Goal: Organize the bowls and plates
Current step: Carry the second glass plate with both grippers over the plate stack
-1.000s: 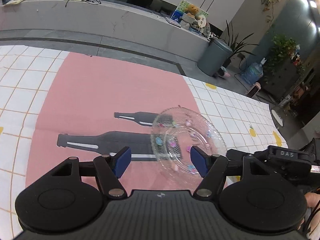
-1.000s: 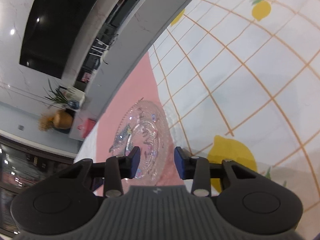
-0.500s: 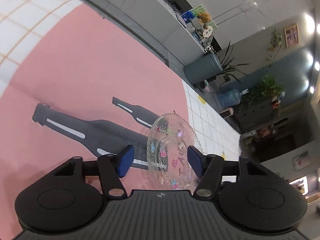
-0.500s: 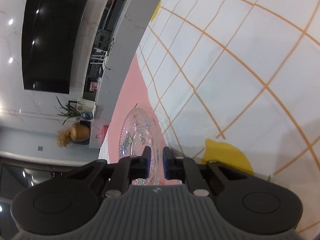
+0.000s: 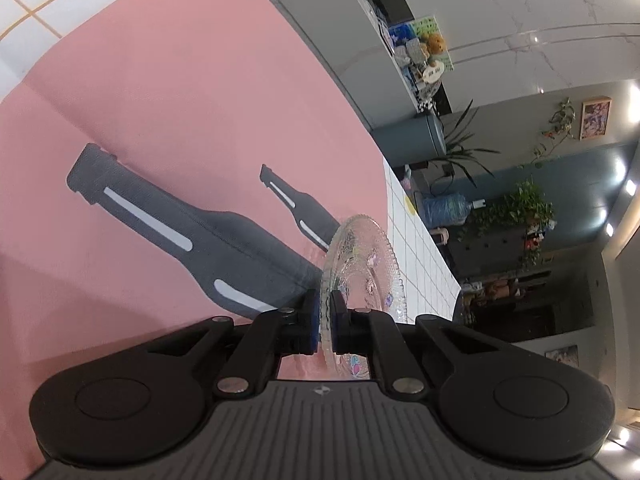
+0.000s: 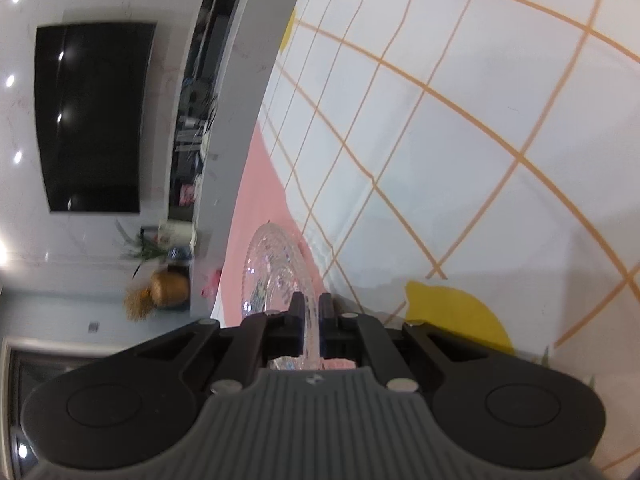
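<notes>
Glass plate (image 5: 362, 268) sits over the pink mat (image 5: 192, 92) on the checked cloth (image 6: 460, 128), pinched at opposite rims. Left tongs (image 5: 325, 312) have just clamped its edge; right tongs (image 6: 310, 316) are closed tight on the other. Risk now: slick glass slipping, or the two hands pulling apart and cracking it.

Your clear, glossy pressed-glass plate (image 5: 362, 264) has a beaded, rough-textured rim. Your desk's pink-and-white grid cloth (image 6: 460, 152) looks matt. The black plastic hand-held gripper (image 5: 325, 312) has ribbed housing.
</notes>
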{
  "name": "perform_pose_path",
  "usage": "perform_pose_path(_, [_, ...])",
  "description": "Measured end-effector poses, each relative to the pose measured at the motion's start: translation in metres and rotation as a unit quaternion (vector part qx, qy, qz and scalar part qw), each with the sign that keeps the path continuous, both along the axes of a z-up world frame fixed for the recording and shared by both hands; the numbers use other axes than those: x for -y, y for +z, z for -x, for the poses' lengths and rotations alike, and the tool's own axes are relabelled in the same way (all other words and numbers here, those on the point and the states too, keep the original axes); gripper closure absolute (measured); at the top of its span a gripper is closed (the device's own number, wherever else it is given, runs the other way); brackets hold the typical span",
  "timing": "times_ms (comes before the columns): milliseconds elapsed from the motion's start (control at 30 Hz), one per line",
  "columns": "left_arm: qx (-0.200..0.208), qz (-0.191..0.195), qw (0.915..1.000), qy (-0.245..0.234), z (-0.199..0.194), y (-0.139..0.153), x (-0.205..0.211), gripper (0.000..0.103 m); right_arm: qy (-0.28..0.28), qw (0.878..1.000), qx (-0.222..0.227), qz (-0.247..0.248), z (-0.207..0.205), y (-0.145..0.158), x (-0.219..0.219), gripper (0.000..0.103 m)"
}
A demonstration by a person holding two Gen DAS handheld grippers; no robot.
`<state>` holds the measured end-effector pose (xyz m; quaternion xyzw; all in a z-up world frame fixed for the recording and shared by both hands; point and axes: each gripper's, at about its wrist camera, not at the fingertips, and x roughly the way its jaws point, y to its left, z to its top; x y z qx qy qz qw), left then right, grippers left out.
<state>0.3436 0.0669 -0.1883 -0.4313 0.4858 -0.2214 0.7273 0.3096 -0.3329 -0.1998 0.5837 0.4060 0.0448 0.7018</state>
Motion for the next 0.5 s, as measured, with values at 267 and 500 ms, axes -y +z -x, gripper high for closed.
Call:
perform_pose_path(267, [0.016, -0.025, 0.9995, 0.007, 0.001, 0.011, 0.004, 0.094, 0.017, 1.000, 0.004, 0.003, 0.000, 0.003, 0.000, 0.100])
perform_pose_path(500, [0.039, -0.127, 0.9907, -0.028, -0.004, 0.042, 0.032, 0.093, 0.021, 1.000, 0.007, 0.000, -0.002, 0.008, 0.004, 0.099])
